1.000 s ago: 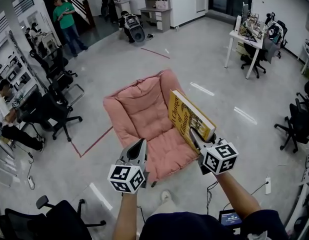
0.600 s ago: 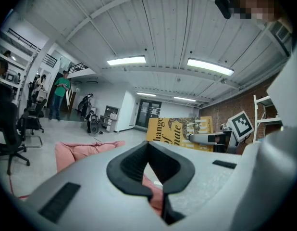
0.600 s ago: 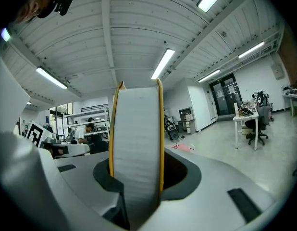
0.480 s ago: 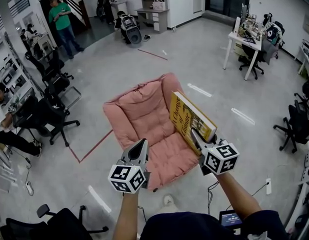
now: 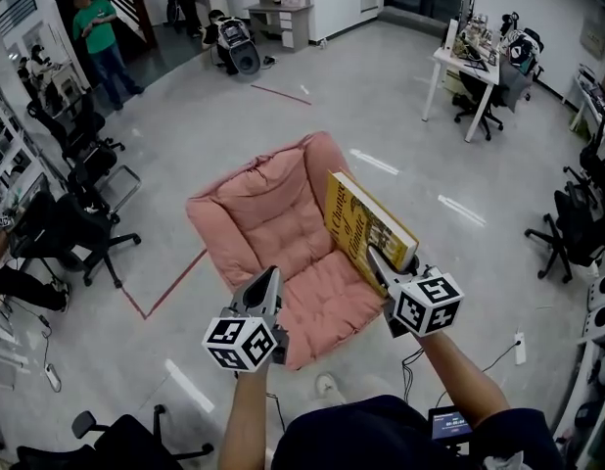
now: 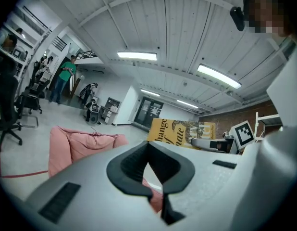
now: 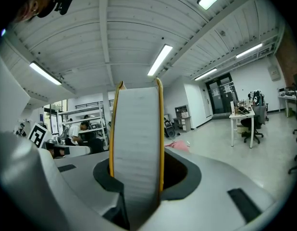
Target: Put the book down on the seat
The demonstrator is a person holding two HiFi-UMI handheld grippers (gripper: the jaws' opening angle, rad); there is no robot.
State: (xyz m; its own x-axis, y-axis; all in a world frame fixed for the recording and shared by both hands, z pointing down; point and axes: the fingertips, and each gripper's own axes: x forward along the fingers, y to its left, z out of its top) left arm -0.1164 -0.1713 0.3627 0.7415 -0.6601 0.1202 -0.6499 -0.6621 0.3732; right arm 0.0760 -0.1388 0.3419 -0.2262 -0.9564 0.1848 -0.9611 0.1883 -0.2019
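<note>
A yellow book stands on edge, tilted, over the right side of the pink cushioned seat. My right gripper is shut on the book's near lower corner. In the right gripper view the white page edge of the book fills the gap between the jaws. My left gripper hovers over the seat's front edge, shut with nothing in it. Its jaws meet in a point in the left gripper view. That view also has the book and the seat ahead.
Black office chairs stand at the left and another office chair at the right. A white desk is at the back right. A person in a green shirt stands far back left. Red tape marks the floor.
Both grippers have moved forward a little toward the seat. The book is still held on edge in the right one. The left gripper has rolled slightly.
</note>
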